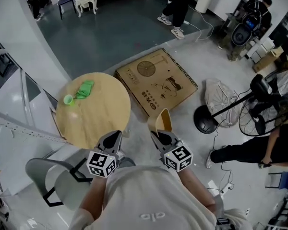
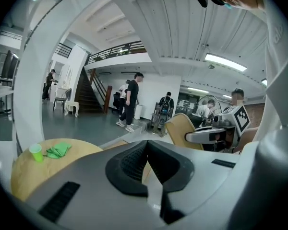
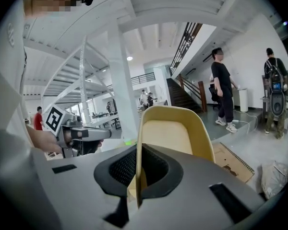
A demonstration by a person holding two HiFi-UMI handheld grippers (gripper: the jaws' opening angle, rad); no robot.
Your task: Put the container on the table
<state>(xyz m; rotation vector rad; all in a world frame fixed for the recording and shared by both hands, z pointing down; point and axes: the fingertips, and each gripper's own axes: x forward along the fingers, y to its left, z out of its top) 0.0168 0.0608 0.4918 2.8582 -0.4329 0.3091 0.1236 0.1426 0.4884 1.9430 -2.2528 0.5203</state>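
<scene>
**Beside the round desk: container clamped in the right jaws, off the desk**

Head view. At 6 o'clock the left gripper (image 1: 115,137) and the right gripper (image 1: 158,134) are held side by side, each with its marker cube nearest the person. The tan container (image 1: 162,120) stands on edge in the right jaws, over the floor and just past the desk's 4 o'clock edge. It is not touching the desk (image 1: 103,111). At the desk's 10 o'clock side lie a green cloth (image 1: 85,89) and a green cup (image 1: 68,99), near each other. A flat cardboard box (image 1: 156,83) lies on the floor at 12 o'clock from the grippers. A grey chair (image 1: 45,176) stands at 8 o'clock.

Left gripper view. These jaws are together with nothing between them. The desk, with cup and cloth, lies at 9 o'clock. The container in the other gripper shows at 3 o'clock.

Right gripper view. These jaws are pressed together on the container's thin wall. Its hollow rises towards 12 o'clock. The left gripper appears at 9 o'clock.
</scene>
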